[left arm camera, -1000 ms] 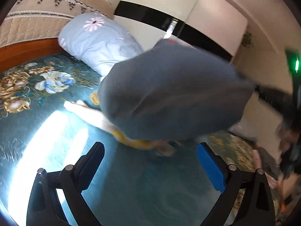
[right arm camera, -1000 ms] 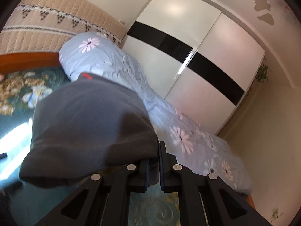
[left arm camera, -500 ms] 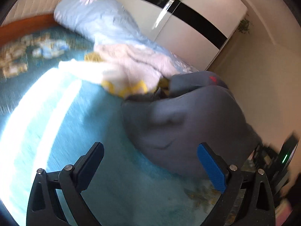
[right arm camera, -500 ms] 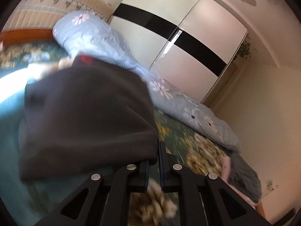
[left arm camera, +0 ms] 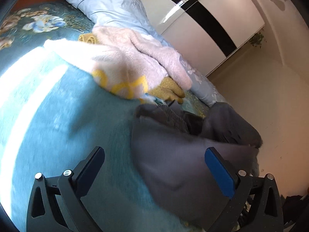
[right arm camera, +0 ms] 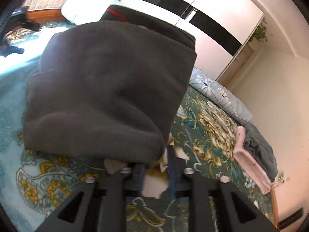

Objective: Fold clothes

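A folded dark grey fleece garment (right arm camera: 108, 89) with a red tag (right arm camera: 115, 14) fills the right wrist view, just beyond my right gripper (right arm camera: 155, 166). The right jaws stand a little apart, with bedspread showing through the gap and the garment's lower corner at the left finger (right arm camera: 139, 171). In the left wrist view the same grey garment (left arm camera: 183, 164) lies low at the right on the teal bedspread (left arm camera: 58, 125). My left gripper (left arm camera: 154, 154) is wide open above the bed, holding nothing.
A pile of pink fluffy (left arm camera: 146, 52), white-and-yellow (left arm camera: 115, 77) and mustard knit (left arm camera: 168, 89) clothes lies further back. A blue flowered duvet (right arm camera: 222, 96) runs along the far side. Folded pink (right arm camera: 249, 160) and grey (right arm camera: 258, 148) items sit by the bed's right edge.
My right gripper carried the grey garment rightward and down over the bed, and its jaws have parted. The left wrist view swung right, and the garment dropped low in it.
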The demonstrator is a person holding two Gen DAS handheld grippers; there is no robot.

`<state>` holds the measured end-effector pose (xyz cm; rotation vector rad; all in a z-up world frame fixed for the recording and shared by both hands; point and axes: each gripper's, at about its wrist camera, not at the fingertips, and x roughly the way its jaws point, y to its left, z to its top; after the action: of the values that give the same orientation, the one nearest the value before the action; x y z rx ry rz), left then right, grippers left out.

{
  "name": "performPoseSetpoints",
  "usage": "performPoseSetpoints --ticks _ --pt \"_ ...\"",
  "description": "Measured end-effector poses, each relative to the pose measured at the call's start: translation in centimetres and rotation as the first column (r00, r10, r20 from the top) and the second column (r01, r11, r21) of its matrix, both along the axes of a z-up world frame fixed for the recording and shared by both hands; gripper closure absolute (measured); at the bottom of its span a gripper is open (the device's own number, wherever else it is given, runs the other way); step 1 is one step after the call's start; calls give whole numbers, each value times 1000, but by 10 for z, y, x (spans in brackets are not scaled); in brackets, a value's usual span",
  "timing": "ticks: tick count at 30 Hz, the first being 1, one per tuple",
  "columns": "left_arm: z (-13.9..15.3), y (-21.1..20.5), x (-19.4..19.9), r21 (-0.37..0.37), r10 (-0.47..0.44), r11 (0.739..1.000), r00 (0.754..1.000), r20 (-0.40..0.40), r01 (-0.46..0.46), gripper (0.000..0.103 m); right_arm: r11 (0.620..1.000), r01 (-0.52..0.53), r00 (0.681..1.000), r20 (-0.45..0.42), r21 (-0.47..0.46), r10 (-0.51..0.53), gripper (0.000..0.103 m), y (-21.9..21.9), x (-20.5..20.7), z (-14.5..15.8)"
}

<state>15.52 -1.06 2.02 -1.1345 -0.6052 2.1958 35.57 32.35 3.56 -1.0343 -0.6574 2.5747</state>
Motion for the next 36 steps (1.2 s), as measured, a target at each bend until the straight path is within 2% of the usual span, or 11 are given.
performPoseSetpoints --ticks 8,13,16,20,22,24,27,29,33,34,36 --pt "7 20 -48 -130 54 990 998 -15 -55 0 969 -88 995 30 -231 98 50 13 21 34" --pt "-15 23 -72 -107 27 994 995 96 -17 0 921 -115 993 -9 -371 121 40 39 27 55" --pt "-27 27 -79 -90 21 996 988 155 -7 1 883 -132 991 -33 -451 131 39 55 30 68" --pt "-29 39 -78 -110 6 994 990 138 9 1 820 -156 988 -67 -550 142 38 76 35 84" --pt "-31 45 -79 -96 -10 995 990 144 24 1 784 -166 986 -85 -598 144 27 86 37 92" --pt "-34 54 -76 -79 -40 995 986 161 54 1 725 -129 991 -116 -676 68 19 101 25 91" --pt "-40 63 -74 -82 -55 994 980 190 71 18 664 -86 992 -125 -743 -11 18 115 -1 76" --pt "-48 63 -75 -62 -50 996 970 238 66 38 620 -60 993 -108 -782 -40 17 120 -19 62" --pt "-55 59 -74 -37 -27 999 958 285 39 65 480 -26 996 -63 -877 -61 15 129 -51 32" --pt "-55 58 -72 -41 -19 999 958 286 32 74 479 -21 996 -59 -877 -65 15 125 -57 30" --pt "-54 54 -68 -50 -3 999 960 281 18 83 477 -12 996 -52 -879 -71 15 119 -68 27"
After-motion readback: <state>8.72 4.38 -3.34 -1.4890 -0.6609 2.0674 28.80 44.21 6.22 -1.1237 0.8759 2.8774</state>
